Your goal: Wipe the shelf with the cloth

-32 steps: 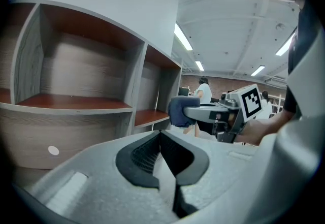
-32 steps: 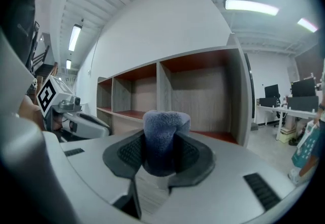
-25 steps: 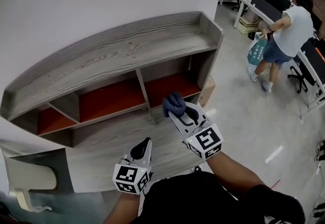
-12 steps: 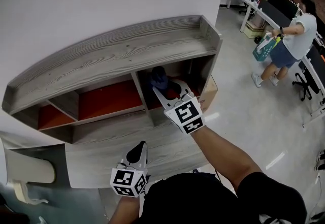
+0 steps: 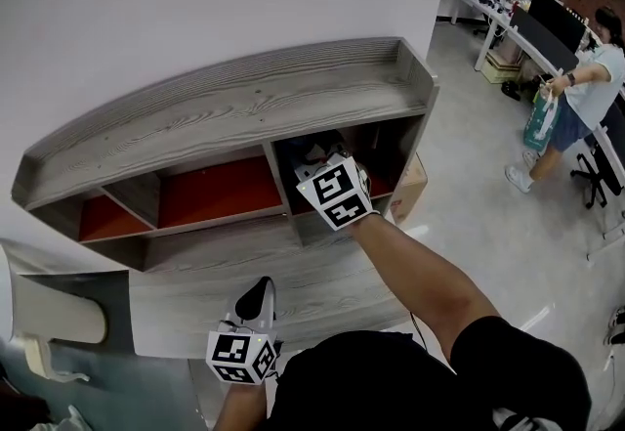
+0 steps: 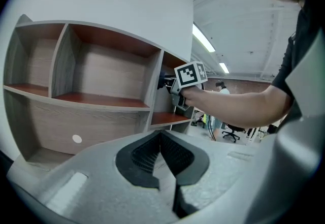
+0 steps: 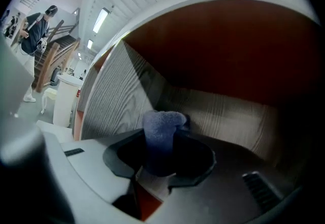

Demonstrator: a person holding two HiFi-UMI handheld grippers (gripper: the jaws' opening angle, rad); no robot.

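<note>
The right gripper [image 7: 161, 159] is nearer to the work: it reaches into the right-hand compartment [image 5: 386, 153] of the grey wooden shelf [image 5: 244, 107]. Its jaws are clenched on the blue cloth [image 7: 161, 129], and a bunch of the cloth stands out past the jaw tips toward the inner boards. The red board [image 7: 228, 50] lies just ahead of the cloth, but I cannot tell if they touch. I think the next move is to press the cloth on this board and rub along it. The left gripper [image 6: 161, 139] hangs low in front of the shelf, well apart from it, with its jaws closed together and nothing between them.
</note>
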